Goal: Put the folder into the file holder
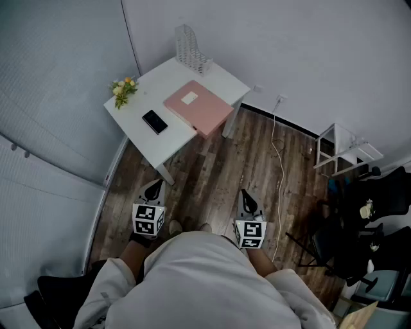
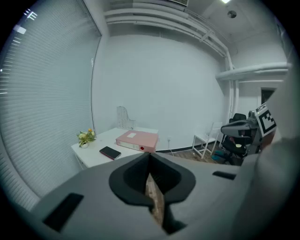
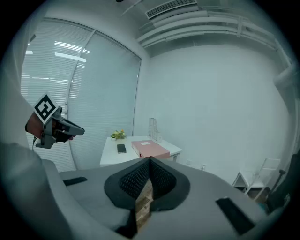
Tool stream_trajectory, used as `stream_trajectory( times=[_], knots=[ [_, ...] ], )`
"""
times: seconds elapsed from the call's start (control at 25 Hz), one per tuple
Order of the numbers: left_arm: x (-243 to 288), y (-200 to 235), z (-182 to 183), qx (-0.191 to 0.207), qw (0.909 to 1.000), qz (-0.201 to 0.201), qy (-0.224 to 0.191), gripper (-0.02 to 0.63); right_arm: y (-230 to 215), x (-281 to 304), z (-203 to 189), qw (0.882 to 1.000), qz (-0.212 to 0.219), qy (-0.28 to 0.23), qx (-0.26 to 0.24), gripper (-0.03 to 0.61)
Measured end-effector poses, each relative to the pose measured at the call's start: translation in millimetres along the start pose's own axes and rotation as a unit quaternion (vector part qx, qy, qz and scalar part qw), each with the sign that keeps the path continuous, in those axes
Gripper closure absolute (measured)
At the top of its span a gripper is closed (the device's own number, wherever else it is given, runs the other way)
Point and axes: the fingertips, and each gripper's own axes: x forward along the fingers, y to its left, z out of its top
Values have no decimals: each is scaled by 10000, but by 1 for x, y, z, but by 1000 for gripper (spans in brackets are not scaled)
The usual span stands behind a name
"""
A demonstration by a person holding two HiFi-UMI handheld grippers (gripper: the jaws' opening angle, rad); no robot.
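**Both tools shut and empty, folder flat on the bench**

From my head I see my left tool (image 1: 154, 186) and my right tool (image 1: 245, 195) held over the wood floor (image 1: 212, 173), well short of the white bench (image 1: 154, 149). Neither one touches anything. Each tool's own view shows its jaws closed tip to tip with nothing between them, only floor planks showing through the slit behind the tips.

The pink folder (image 1: 199, 106) lies flat on the bench, one corner jutting past the near edge. The wire file holder (image 1: 191, 48) stands upright at the far corner, apart from the folder. A black phone (image 1: 155, 121) and a small bunch of flowers (image 1: 122, 90) sit on the bench to the folder's left.

Only the left gripper view shows the folder's spine, with a red dot, and a black chair (image 2: 239, 136) off to the right. Only the right gripper view shows the ceiling vent (image 3: 171, 7).
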Motion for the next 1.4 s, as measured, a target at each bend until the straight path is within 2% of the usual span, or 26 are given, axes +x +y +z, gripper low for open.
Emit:
stream_trajectory(
  times=[0.48, 0.64, 0.68, 0.72, 0.88, 0.92, 1.0, 1.4],
  knots=[
    [0, -7, -9, -40, 9999, 15, 105, 604, -2, 0, -5, 9999, 123, 60, -4, 568],
    [1, -11, -8, -35, 9999, 35, 101, 604, -8, -2, 2, 9998, 180, -102, -7, 565],
    [1, -12, -8, -35, 9999, 38, 104, 604, -10, -3, 2, 9997, 186, -135, -4, 543],
    [2, -13, -8, -36, 9999, 41, 102, 604, -12, -3, 3, 9997, 205, -154, 19, 491],
    [3, -18, -5, -26, 10000, 45, 68, 604, -18, -4, 7, 9991, 290, -270, 137, 215],
    [4, -19, -4, -21, 10000, 44, 70, 604, -20, -5, 8, 9990, 280, -311, 134, 194],
    [5, -21, -5, -17, 9999, 48, 96, 604, -24, -5, 7, 9990, 244, -350, 109, 175],
    [13, -38, -13, -88, 9997, 155, 170, 604, -40, 1, -14, 9989, 409, -227, 101, 176]
  ],
)
